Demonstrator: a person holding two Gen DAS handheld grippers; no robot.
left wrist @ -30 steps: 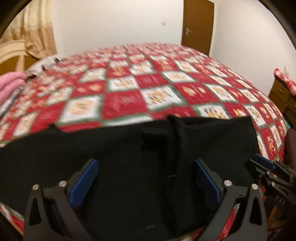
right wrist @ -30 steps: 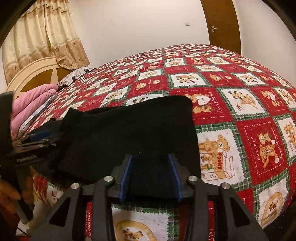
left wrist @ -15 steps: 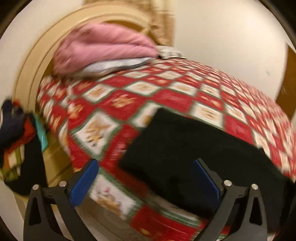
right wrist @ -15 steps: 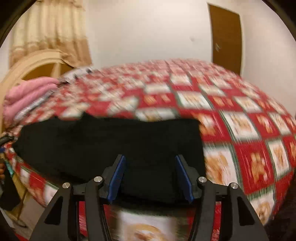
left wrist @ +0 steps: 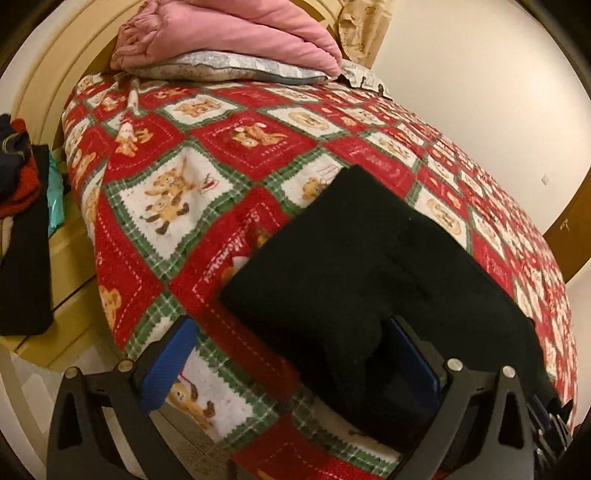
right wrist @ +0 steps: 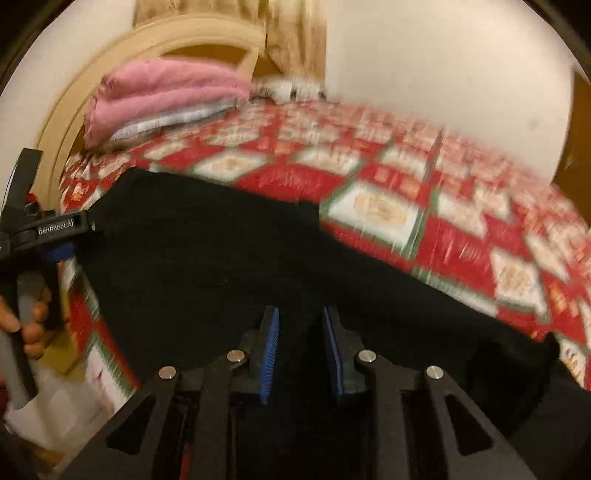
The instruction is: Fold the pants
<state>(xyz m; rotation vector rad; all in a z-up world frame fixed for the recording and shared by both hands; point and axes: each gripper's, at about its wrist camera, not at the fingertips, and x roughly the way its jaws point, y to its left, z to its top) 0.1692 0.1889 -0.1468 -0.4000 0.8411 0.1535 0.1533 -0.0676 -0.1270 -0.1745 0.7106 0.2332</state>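
A pink blanket (left wrist: 221, 33) lies on a grey pillow (left wrist: 229, 70) at the head of the bed (left wrist: 166, 192); clothes (left wrist: 18, 177) are piled beside it. The black pants (left wrist: 369, 266), folded flat, lie at the quilt's near edge. The left gripper (left wrist: 291, 354) stands wide apart, one pad under the cloth. The right gripper (right wrist: 301, 347) has just been closing and, in the blur, seems clamped on the pants' edge.
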